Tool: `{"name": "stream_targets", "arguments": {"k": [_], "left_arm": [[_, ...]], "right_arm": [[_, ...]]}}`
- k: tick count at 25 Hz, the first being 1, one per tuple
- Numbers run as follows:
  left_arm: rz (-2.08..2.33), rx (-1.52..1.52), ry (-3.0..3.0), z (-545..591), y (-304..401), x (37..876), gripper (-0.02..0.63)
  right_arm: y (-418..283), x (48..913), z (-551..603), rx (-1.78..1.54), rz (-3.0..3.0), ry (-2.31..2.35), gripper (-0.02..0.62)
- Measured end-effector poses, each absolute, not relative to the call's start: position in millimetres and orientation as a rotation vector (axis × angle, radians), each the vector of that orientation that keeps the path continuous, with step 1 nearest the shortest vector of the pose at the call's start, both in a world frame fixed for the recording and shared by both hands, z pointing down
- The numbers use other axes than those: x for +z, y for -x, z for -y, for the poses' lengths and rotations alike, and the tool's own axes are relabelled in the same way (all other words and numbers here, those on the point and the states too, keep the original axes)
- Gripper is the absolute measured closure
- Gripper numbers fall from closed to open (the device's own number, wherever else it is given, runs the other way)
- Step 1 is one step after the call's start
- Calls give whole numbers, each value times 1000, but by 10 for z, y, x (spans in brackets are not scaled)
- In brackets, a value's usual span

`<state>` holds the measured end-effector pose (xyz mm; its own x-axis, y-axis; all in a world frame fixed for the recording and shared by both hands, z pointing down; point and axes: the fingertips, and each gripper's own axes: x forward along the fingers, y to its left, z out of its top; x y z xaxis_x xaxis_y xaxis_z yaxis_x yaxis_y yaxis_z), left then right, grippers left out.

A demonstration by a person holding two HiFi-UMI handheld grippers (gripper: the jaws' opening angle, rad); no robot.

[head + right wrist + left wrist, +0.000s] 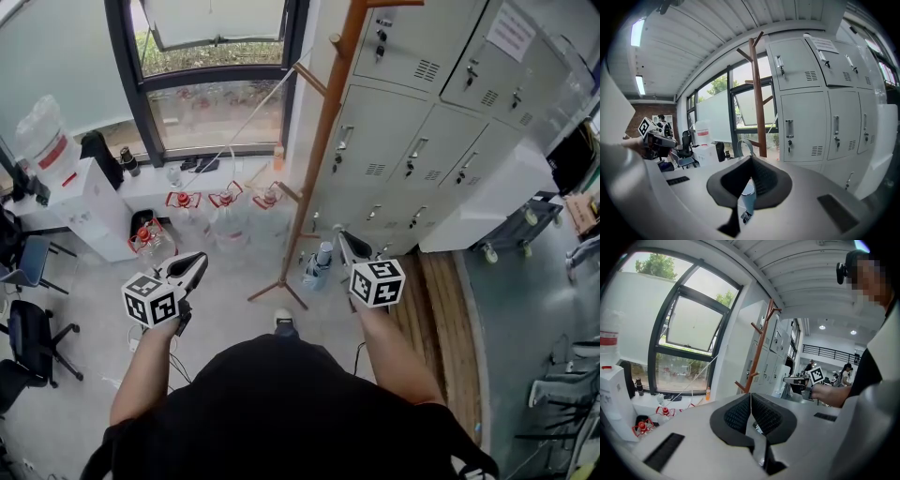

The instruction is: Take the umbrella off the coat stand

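The pale blue folded umbrella [319, 265] appears to hang by its grey strap [742, 146] from a low peg [753, 143] of the brown wooden coat stand [323, 131]. Its long axis is upright, close beside the stand's pole. The right gripper [342, 242] is nearer, just right of the stand, with the umbrella ahead and below. The left gripper [197, 262] is well left of the stand. Both have their jaws pressed together and are empty.
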<state>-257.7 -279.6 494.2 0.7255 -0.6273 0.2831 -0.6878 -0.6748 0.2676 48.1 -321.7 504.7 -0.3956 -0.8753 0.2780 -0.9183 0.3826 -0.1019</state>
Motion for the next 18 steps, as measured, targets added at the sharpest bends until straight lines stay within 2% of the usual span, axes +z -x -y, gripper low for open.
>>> {"name": "stream_targets", "arguments": {"k": [18], "left_arm": [[1015, 234, -2576, 2756, 2544, 4948, 581]], "right_arm": [[-459, 5018, 3170, 422, 2502, -1627, 581]]}}
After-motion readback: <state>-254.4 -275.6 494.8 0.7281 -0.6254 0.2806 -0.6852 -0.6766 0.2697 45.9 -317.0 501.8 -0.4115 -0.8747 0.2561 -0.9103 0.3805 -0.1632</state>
